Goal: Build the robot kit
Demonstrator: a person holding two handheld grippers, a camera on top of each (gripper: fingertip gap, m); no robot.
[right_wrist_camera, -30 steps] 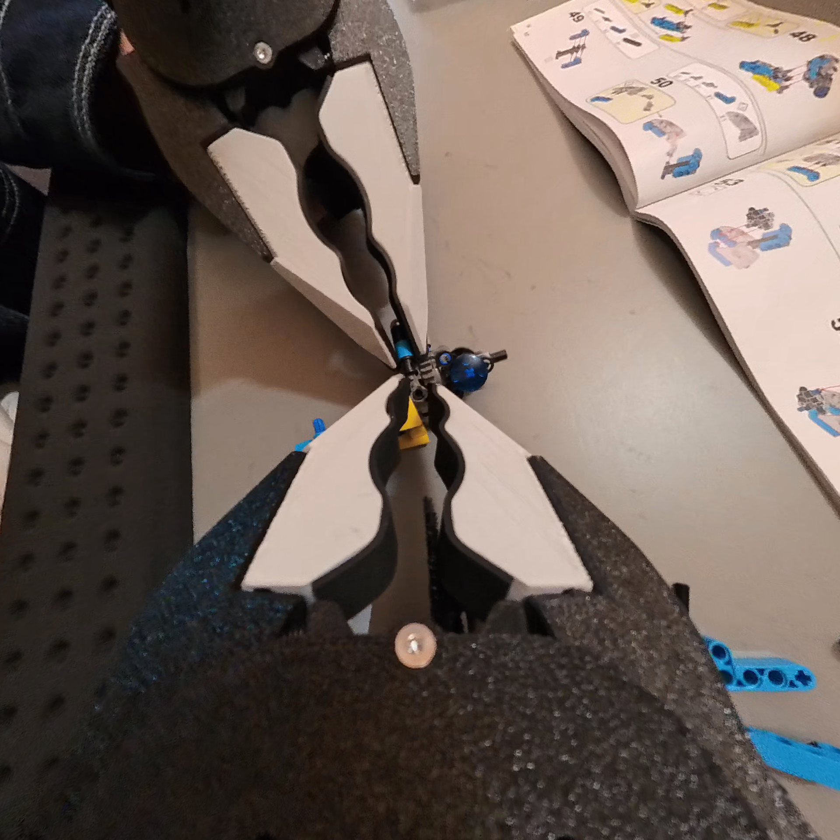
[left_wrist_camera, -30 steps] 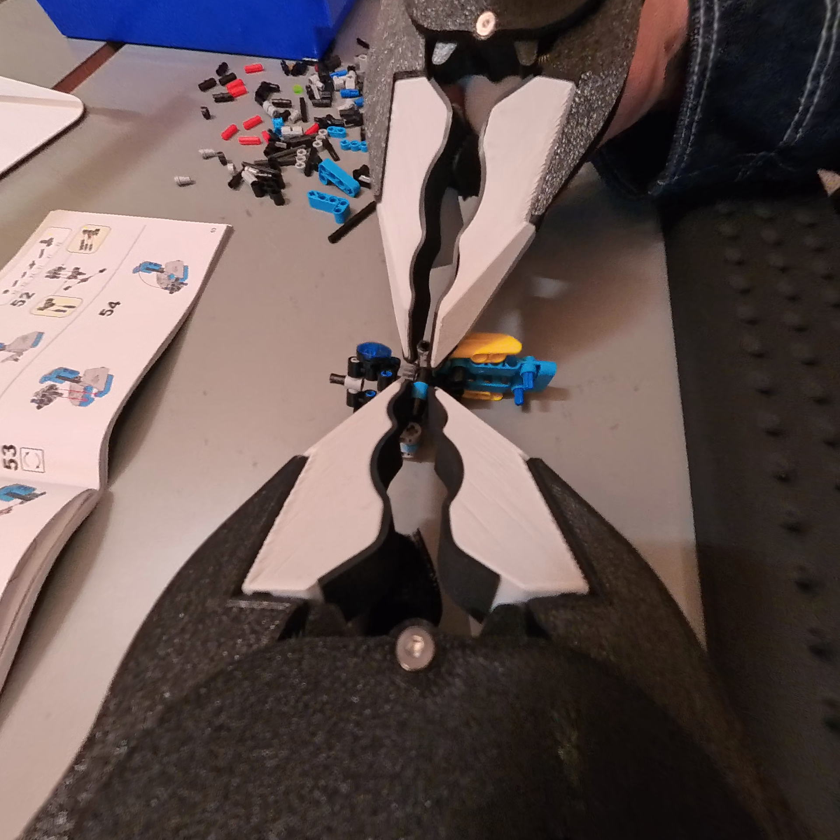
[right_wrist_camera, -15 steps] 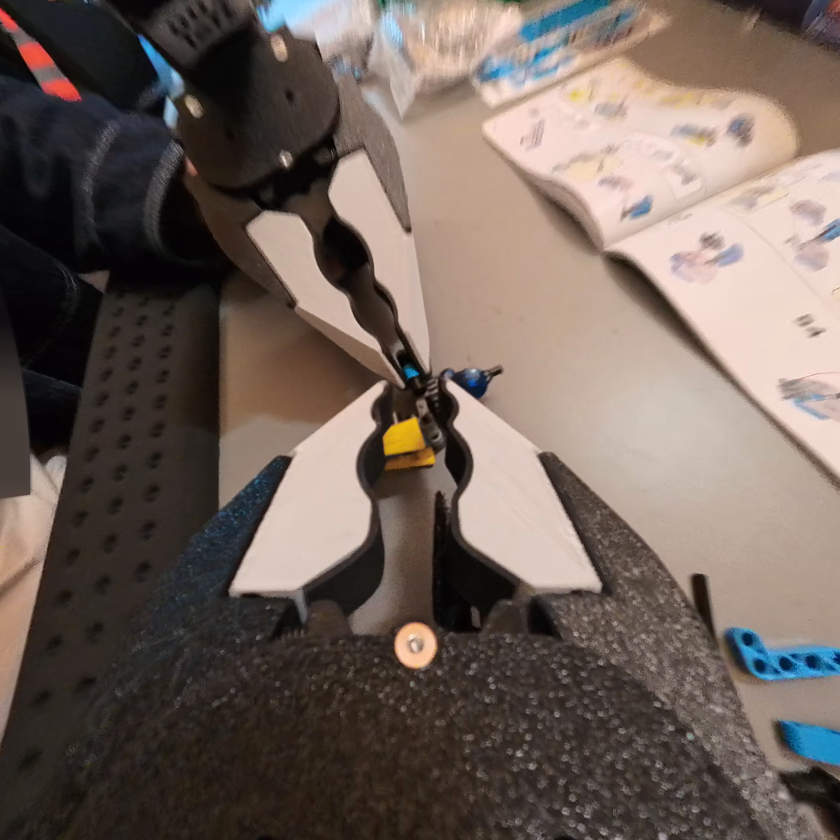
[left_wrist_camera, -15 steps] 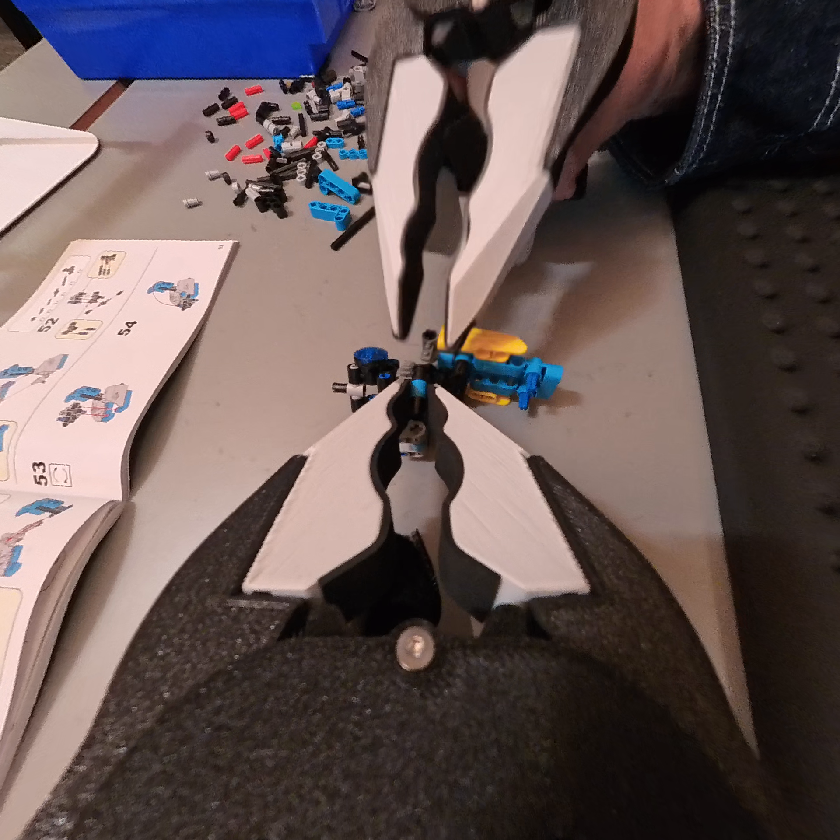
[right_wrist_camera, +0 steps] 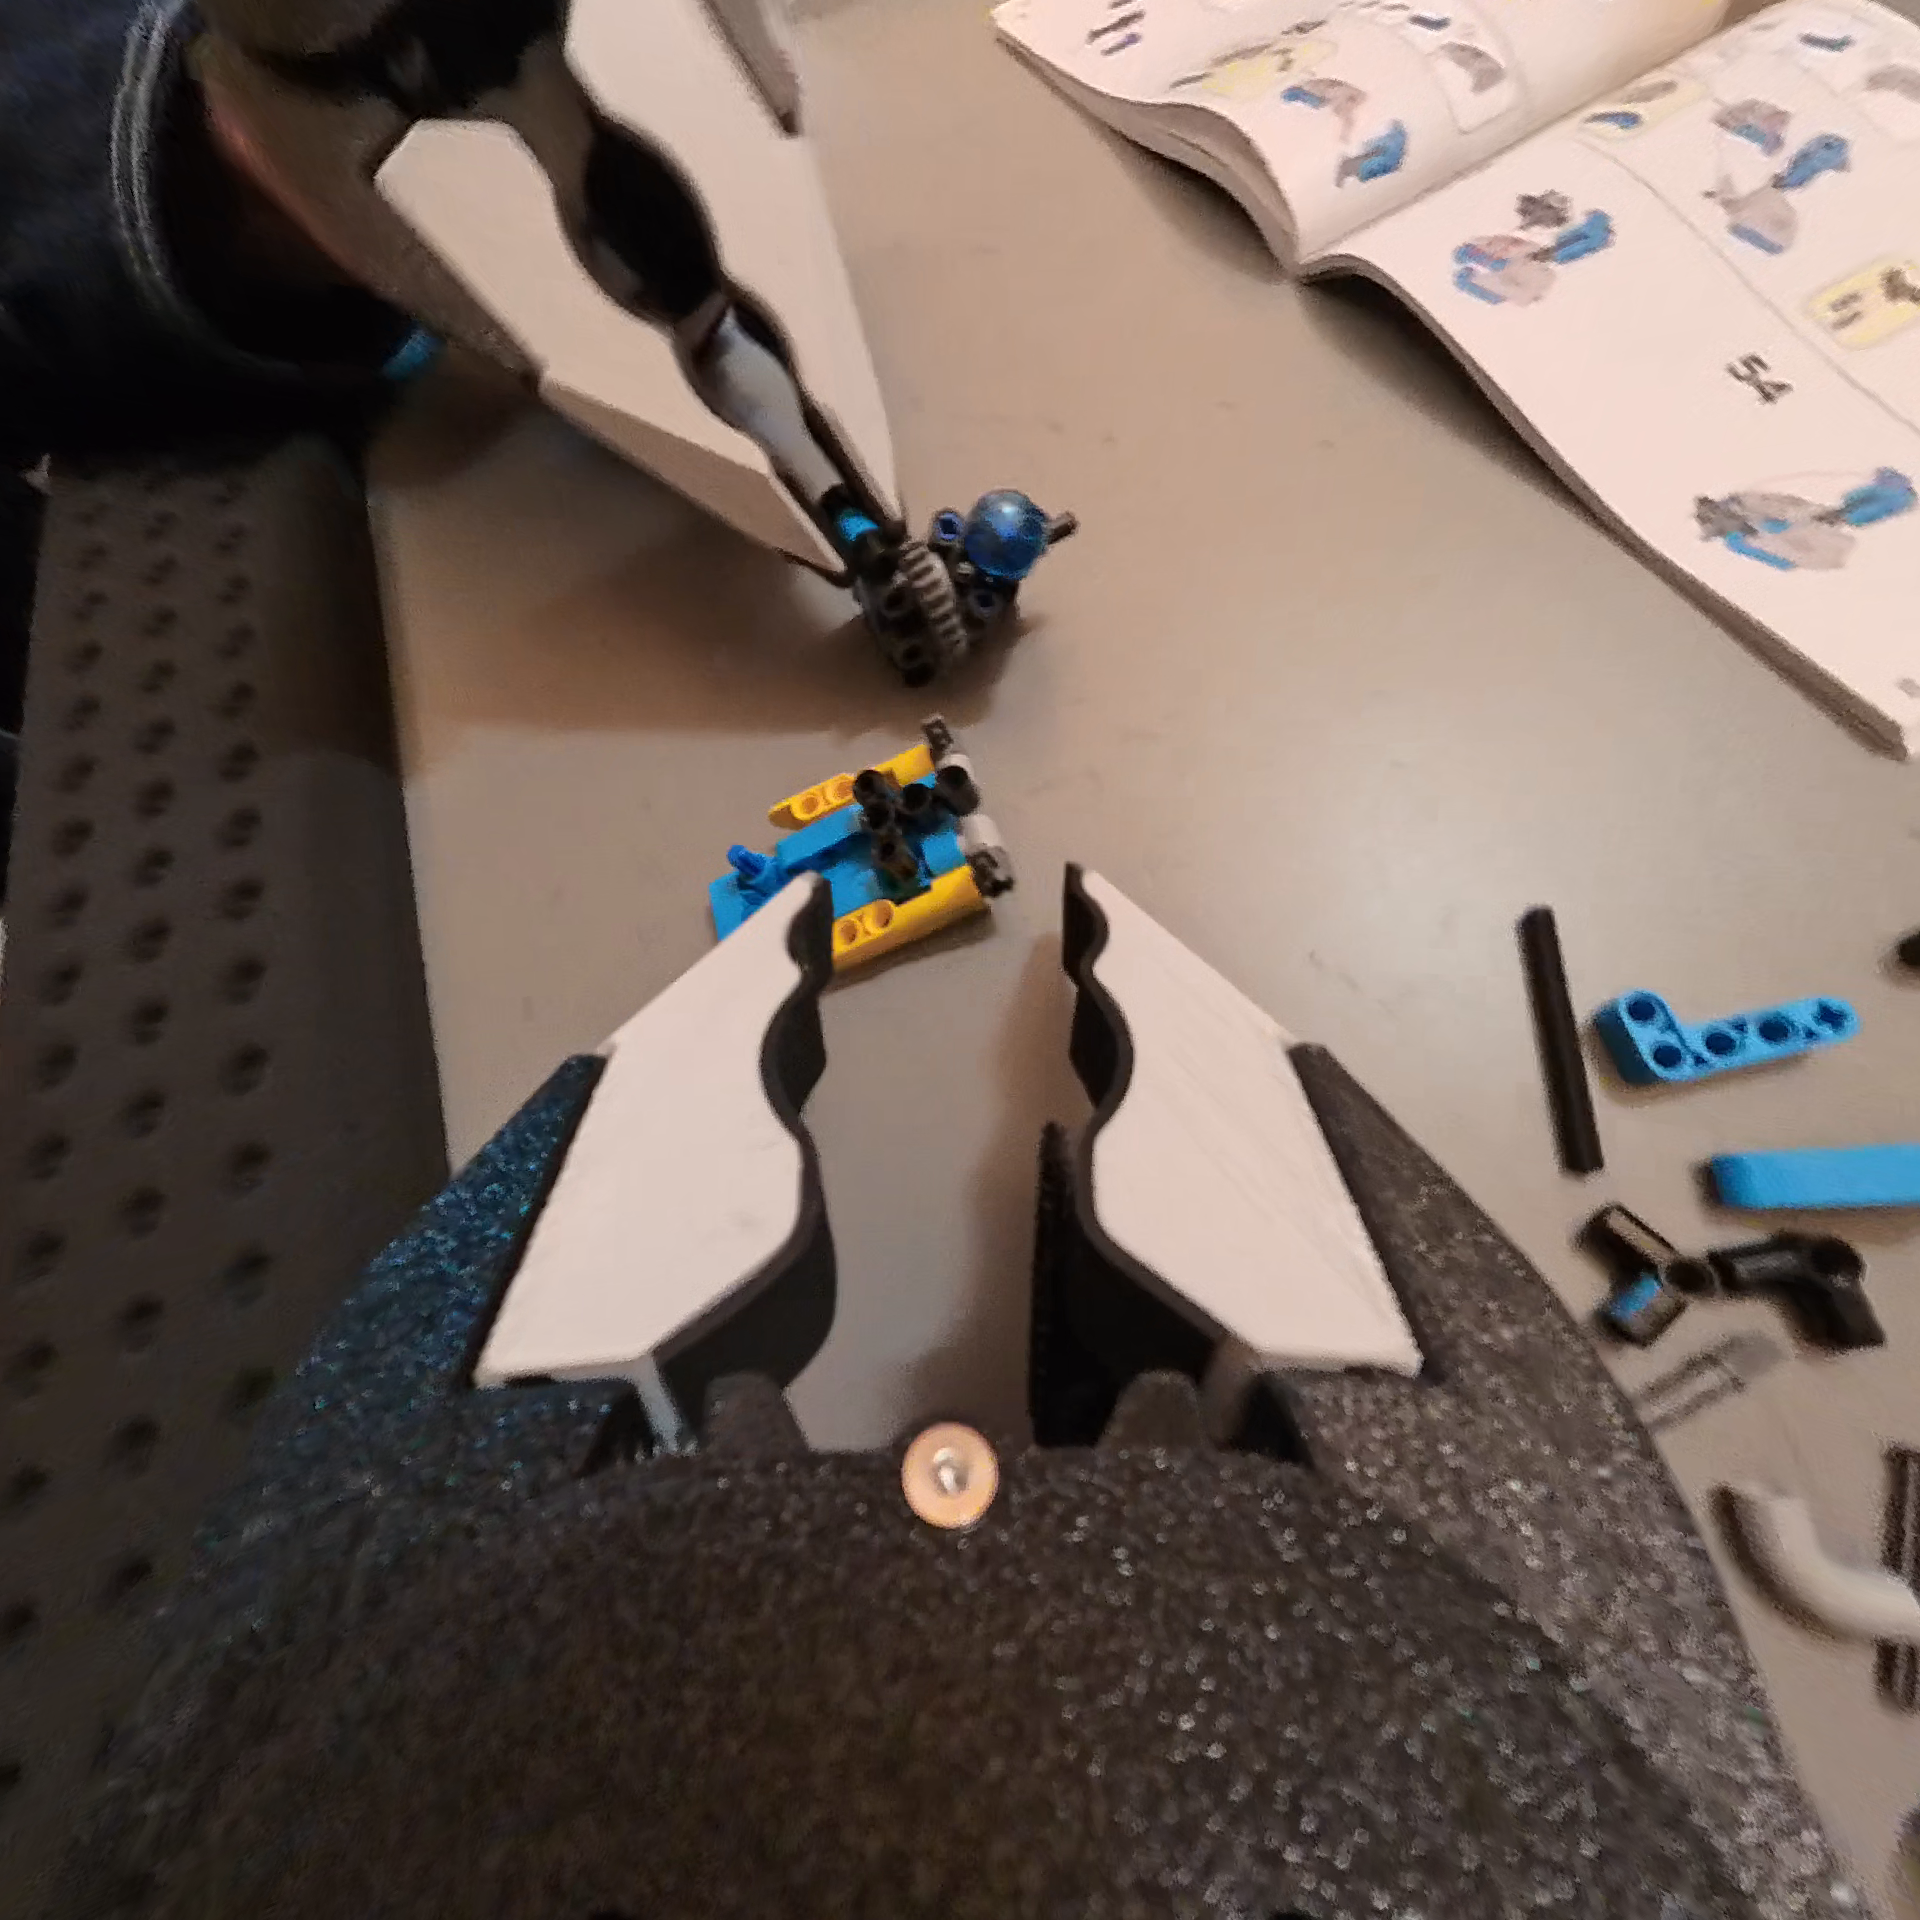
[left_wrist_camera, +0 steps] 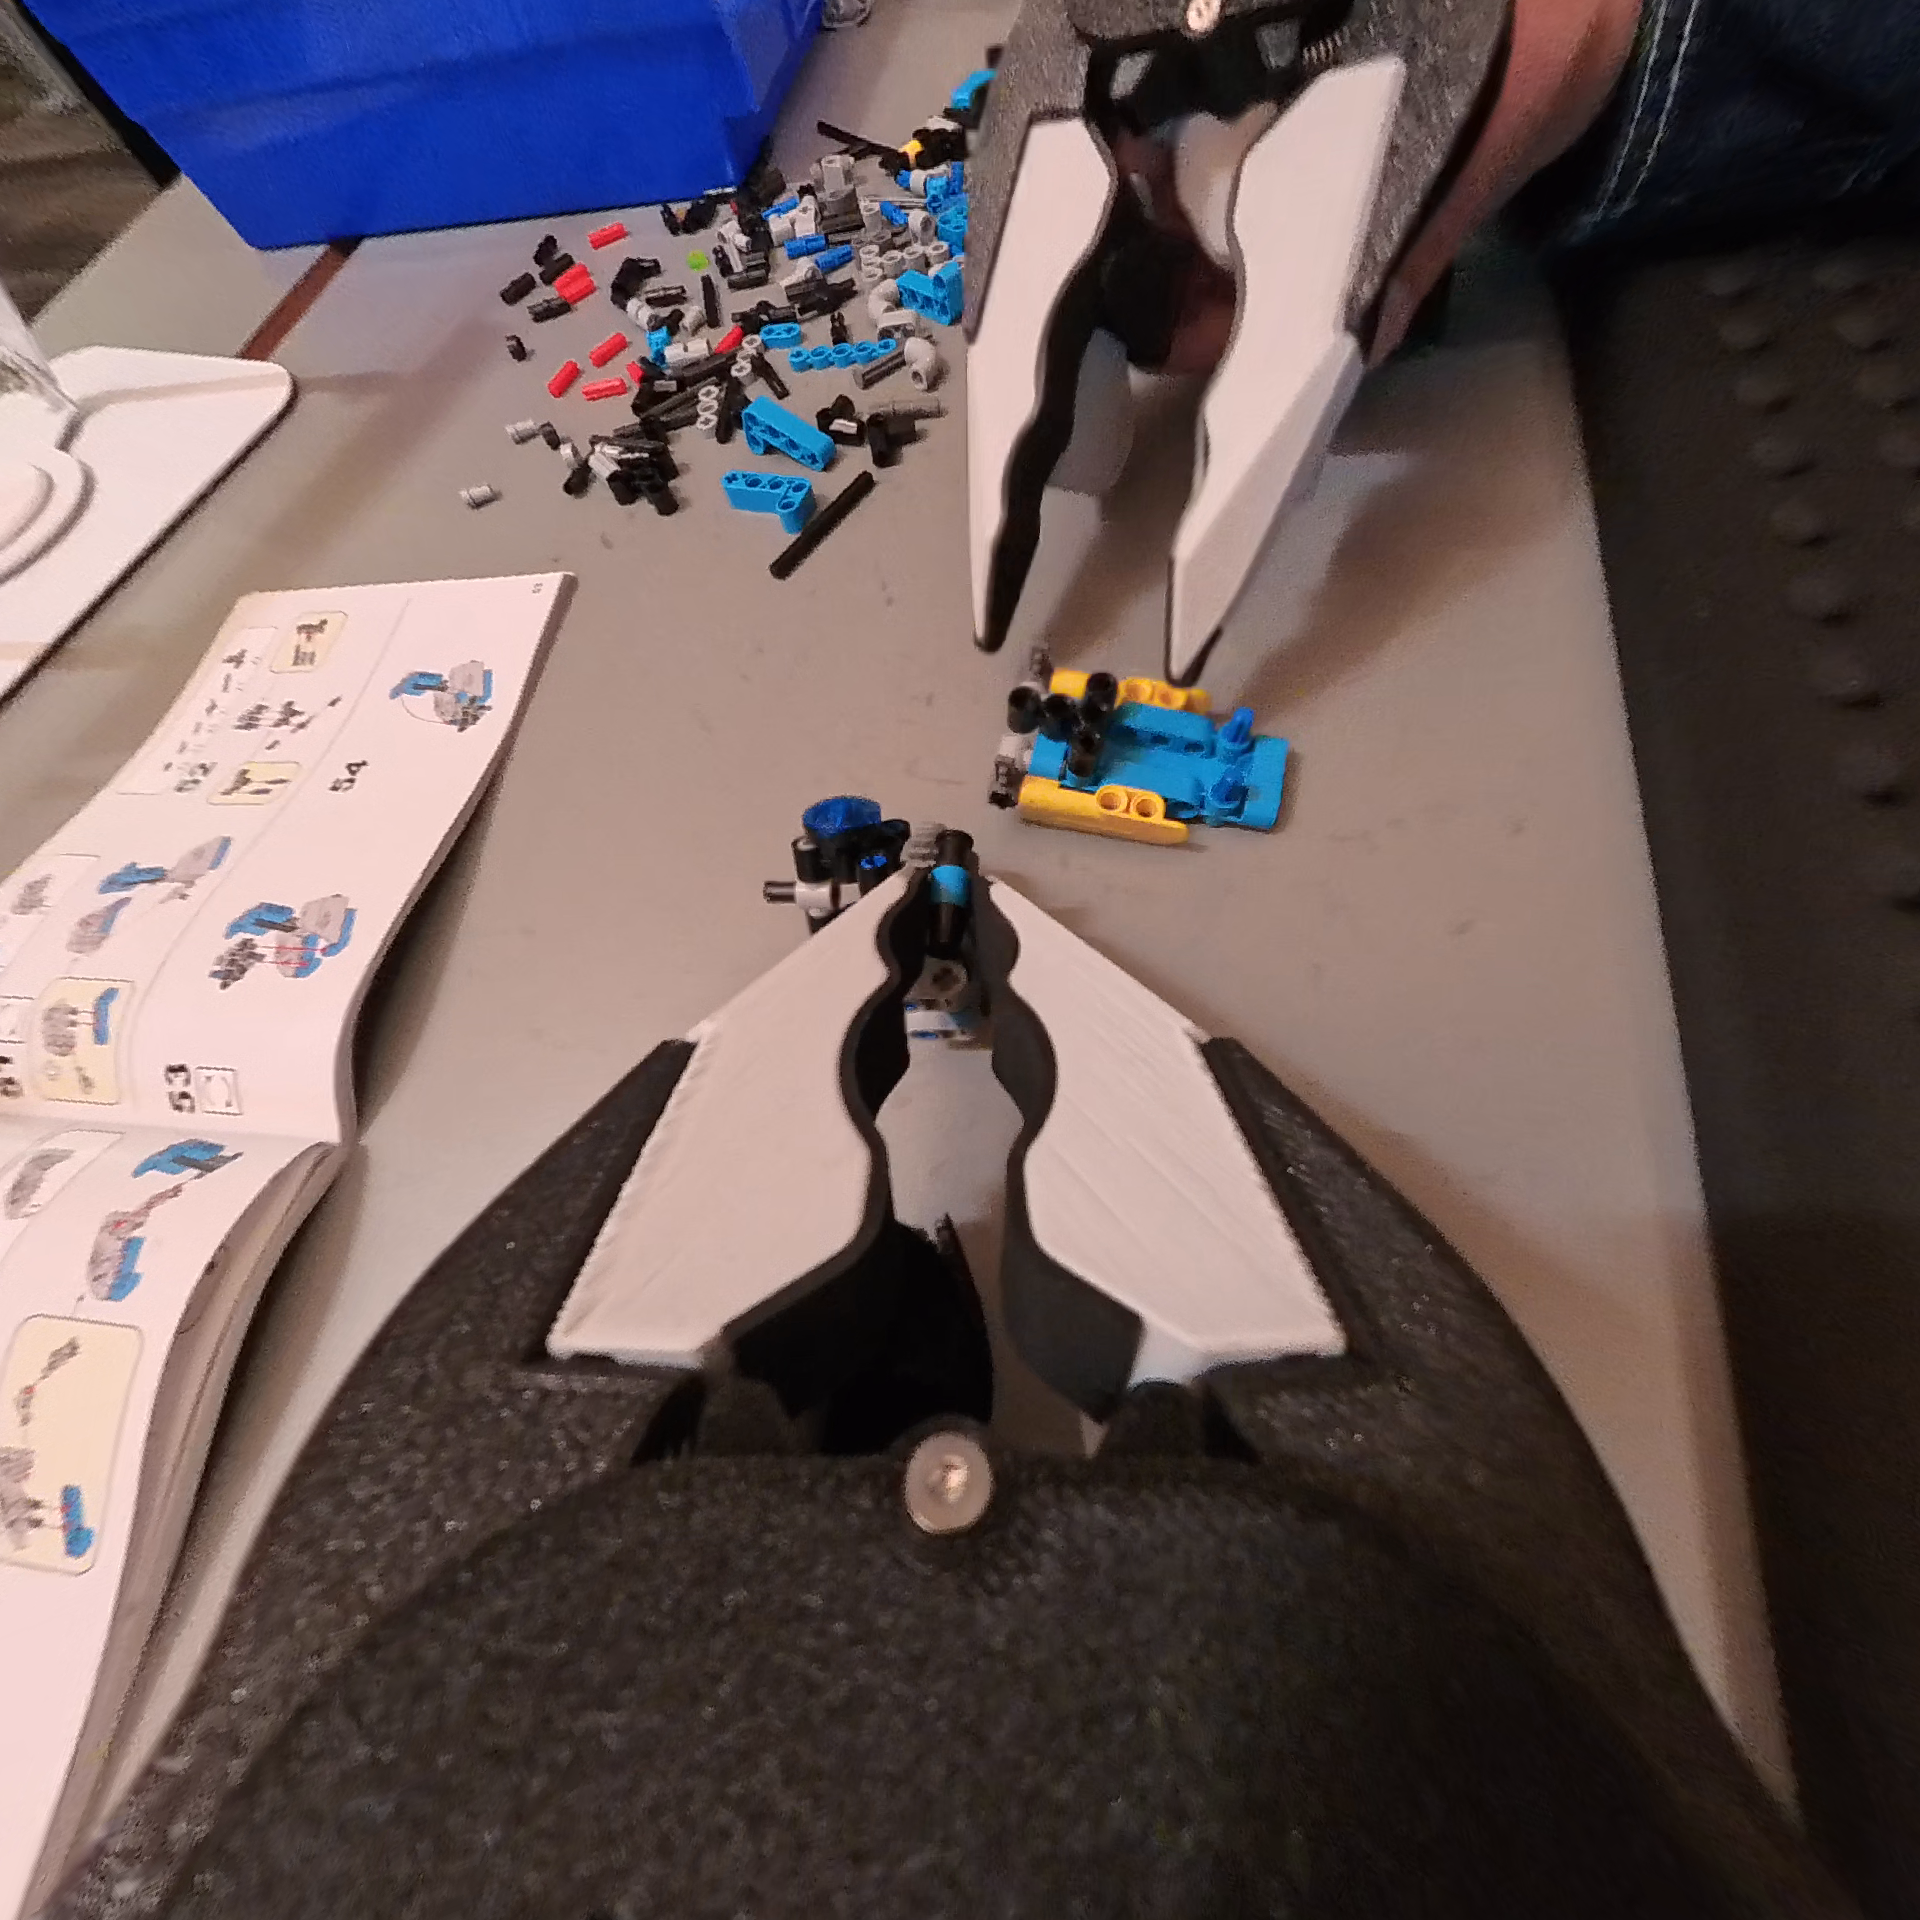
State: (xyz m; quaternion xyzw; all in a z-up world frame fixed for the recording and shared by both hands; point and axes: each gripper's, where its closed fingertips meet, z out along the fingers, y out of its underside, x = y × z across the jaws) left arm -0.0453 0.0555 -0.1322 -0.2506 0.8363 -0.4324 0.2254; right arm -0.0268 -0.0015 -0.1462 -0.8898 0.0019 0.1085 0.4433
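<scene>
My left gripper [left_wrist_camera: 948,883] is shut on the black axle with a blue bush of a small assembly [left_wrist_camera: 847,847] that has a dark-blue dome and a grey gear. The assembly sits low at the table surface. It also shows in the right wrist view [right_wrist_camera: 951,577], with the left gripper [right_wrist_camera: 862,545] at the upper left. My right gripper [right_wrist_camera: 945,888] is open and empty, its left fingertip just over a blue-and-yellow assembly [right_wrist_camera: 862,852] lying flat on the table. In the left wrist view the right gripper [left_wrist_camera: 1086,649] hangs just behind that assembly [left_wrist_camera: 1143,758].
An open instruction booklet [left_wrist_camera: 260,831] lies left, also seen in the right wrist view [right_wrist_camera: 1662,260]. A pile of small loose parts [left_wrist_camera: 748,343] lies before a blue bin [left_wrist_camera: 416,104]. A black perforated mat [left_wrist_camera: 1766,727] runs along one side. A blue L-beam [right_wrist_camera: 1714,1039] and a black axle [right_wrist_camera: 1553,1039] lie near. The grippers' ends are close to 7 cm from one another.
My right gripper has let go of the small assembly, opened and drawn back. The left gripper has kept its grip and the small assembly now stands apart from the blue-and-yellow one.
</scene>
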